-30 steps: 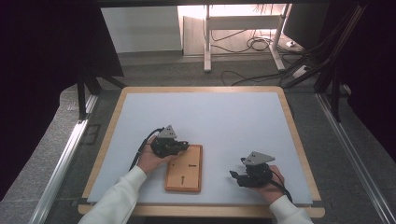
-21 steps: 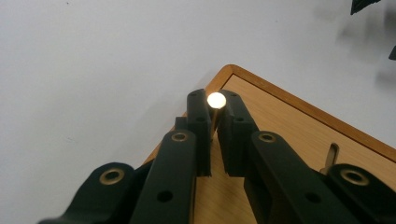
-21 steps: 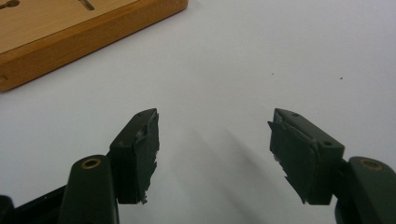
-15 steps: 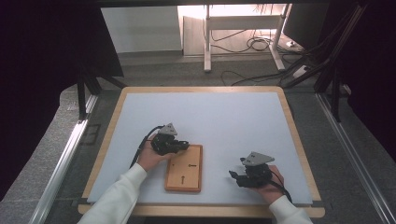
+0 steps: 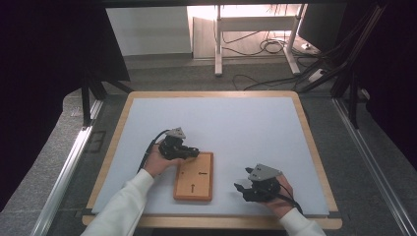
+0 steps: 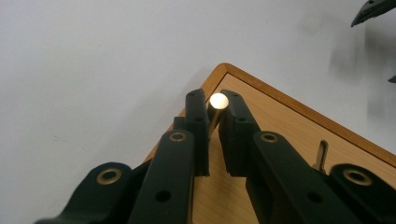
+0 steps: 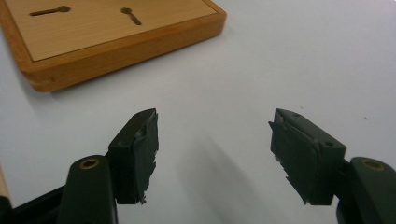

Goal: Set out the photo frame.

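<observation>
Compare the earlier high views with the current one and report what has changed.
Nothing visibly changed. The left claw stays shut on a small metal pin at the far left corner of the wooden board; the right claw stays open over the white table, right of the board.

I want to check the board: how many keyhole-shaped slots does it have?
2 on the wooden board: one slot lies crosswise near the middle, one slot points toward the person. The left tongs may hide others.
</observation>
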Demonstrator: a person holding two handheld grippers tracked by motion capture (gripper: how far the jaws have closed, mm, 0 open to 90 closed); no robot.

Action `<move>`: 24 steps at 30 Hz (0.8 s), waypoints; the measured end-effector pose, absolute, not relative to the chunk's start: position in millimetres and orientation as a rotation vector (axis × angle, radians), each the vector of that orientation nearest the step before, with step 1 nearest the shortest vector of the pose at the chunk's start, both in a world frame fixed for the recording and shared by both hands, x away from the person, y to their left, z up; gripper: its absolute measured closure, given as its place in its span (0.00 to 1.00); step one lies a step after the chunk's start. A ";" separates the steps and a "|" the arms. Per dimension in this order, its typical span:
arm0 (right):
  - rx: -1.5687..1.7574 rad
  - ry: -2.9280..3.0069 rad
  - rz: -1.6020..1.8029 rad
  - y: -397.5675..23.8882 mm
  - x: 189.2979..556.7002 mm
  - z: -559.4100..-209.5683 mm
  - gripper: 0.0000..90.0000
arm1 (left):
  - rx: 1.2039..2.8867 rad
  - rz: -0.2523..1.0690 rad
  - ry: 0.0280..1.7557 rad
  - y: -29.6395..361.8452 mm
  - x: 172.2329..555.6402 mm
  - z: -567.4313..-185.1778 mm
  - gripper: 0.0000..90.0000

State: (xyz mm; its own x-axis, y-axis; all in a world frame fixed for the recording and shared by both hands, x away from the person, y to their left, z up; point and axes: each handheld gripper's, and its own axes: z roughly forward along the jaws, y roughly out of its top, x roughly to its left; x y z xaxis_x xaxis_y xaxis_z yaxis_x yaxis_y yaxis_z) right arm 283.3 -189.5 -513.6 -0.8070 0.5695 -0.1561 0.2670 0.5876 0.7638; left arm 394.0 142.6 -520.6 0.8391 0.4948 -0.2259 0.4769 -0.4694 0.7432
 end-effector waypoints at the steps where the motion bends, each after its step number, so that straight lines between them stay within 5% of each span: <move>1: 0.668 2.436 1.078 -187.9 282.3 -513.5 0.36 | 2.140 0.025 0.706 142.8 394.4 -520.5 0.92; 24: 0.353 2.501 0.961 -110.7 249.5 -508.3 0.20 | 2.120 -0.073 0.734 146.2 405.9 -521.2 0.92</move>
State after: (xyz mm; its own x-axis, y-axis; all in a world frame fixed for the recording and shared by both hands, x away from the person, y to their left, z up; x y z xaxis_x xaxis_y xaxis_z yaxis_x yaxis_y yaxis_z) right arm 249.5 -110.7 -508.3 -0.8727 0.3815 -0.3046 0.0794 0.7265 0.6826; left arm 405.9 146.2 -521.2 0.8246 0.4764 -0.3052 0.5271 -0.4507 0.7205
